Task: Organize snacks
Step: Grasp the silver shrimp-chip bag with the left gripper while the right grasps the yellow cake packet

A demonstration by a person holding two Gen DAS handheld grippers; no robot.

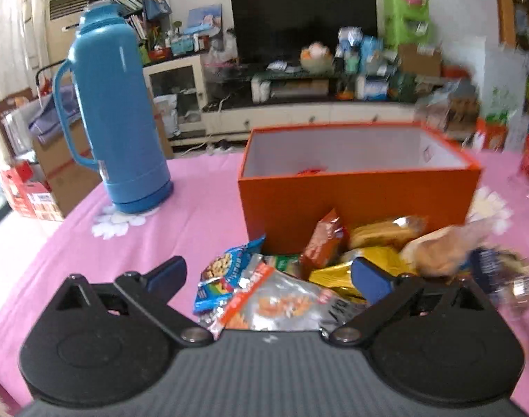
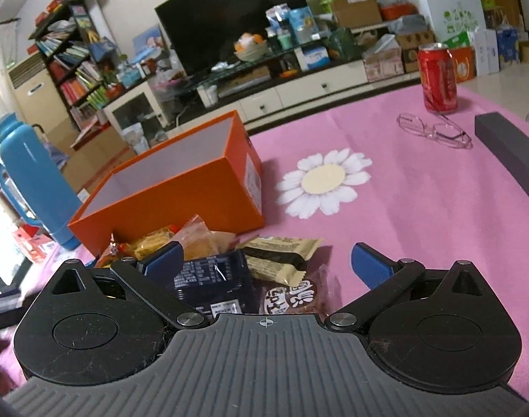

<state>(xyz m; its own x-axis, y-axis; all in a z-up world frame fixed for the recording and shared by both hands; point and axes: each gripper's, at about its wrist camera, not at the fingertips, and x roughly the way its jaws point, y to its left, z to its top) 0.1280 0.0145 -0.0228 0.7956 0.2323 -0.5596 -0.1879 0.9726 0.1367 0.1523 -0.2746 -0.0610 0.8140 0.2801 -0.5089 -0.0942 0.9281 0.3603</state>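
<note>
Against the near wall of the orange box (image 2: 181, 201) the snack packets (image 1: 264, 288) are lying heaped; the left gripper (image 1: 269, 274) and right gripper (image 2: 266, 262) are both hovering spread and empty; closing on one packet's edge looks wisest.

We count one orange box (image 2: 181, 194), one blue thermos (image 1: 120, 118), one red soda can (image 2: 437, 78), one pair of glasses (image 2: 434, 132), one dark grey case (image 2: 507, 153), two grippers, one loose snack pile (image 1: 299, 271).
</note>
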